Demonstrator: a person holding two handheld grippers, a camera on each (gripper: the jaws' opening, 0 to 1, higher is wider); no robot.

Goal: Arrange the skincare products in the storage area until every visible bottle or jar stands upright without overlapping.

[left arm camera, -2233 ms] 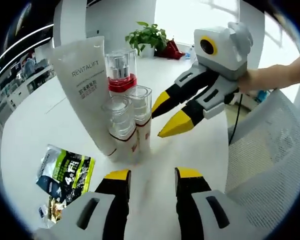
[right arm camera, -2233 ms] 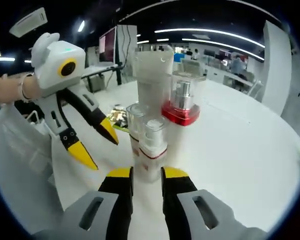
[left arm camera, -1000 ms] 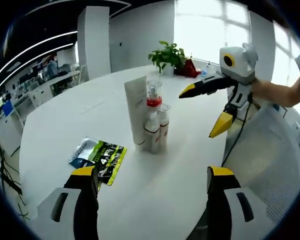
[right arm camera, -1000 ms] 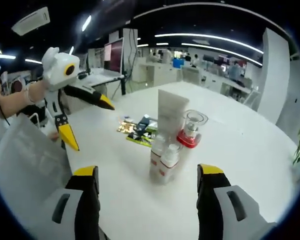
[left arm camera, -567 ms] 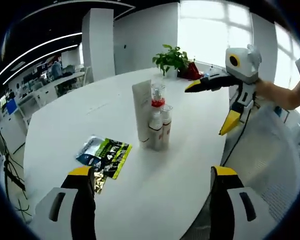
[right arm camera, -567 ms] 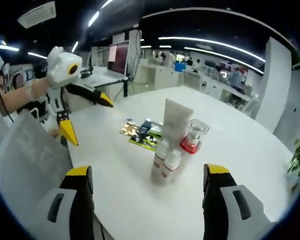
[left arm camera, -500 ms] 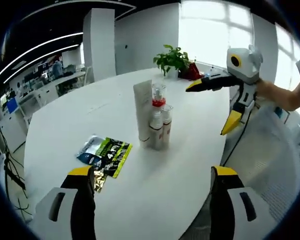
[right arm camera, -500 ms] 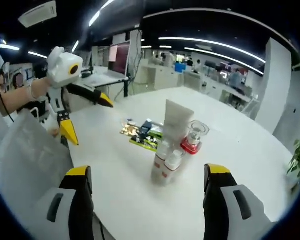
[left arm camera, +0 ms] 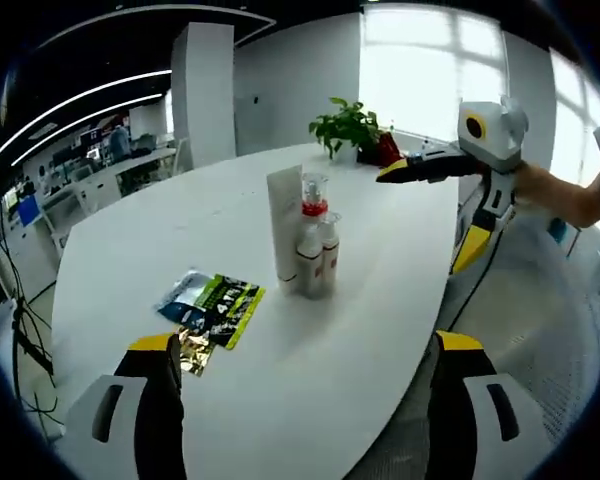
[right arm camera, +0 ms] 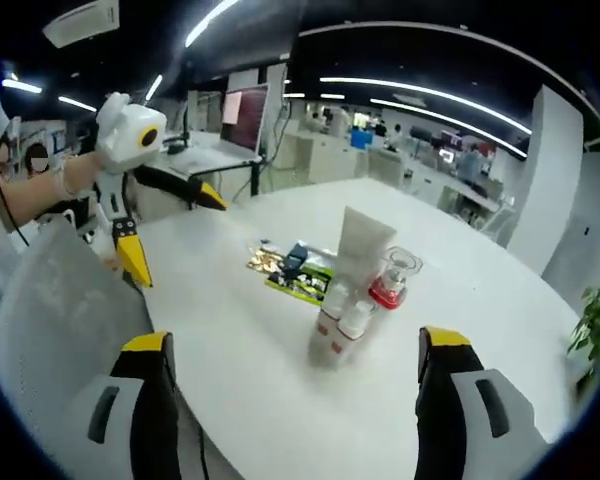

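— White and round, the big table (left arm camera: 130,260) sits in an office with long ceiling lights. What stands on it?

— A group of skincare things, close together, out in the middle and away from every edge. A tall white tube (left arm camera: 284,225) stands upright. A clear bottle with a red band (left arm camera: 314,196) stands right beside it. Two small bottles with clear caps (left arm camera: 318,258) stand in front, touching each other.

— Anything else on the table?

— Some flat green and silver packets (left arm camera: 213,312) lie nearer one edge, apart from the bottles.

— What about the tongs?

— The left gripper (left arm camera: 305,355) is wide open and holds nothing. The right gripper (right arm camera: 292,350) is wide open too, with nothing in it. Both hang back by the table edge, well away from the bottles.

— And that green thing far off?

— A potted plant (left arm camera: 346,124) at the far edge.
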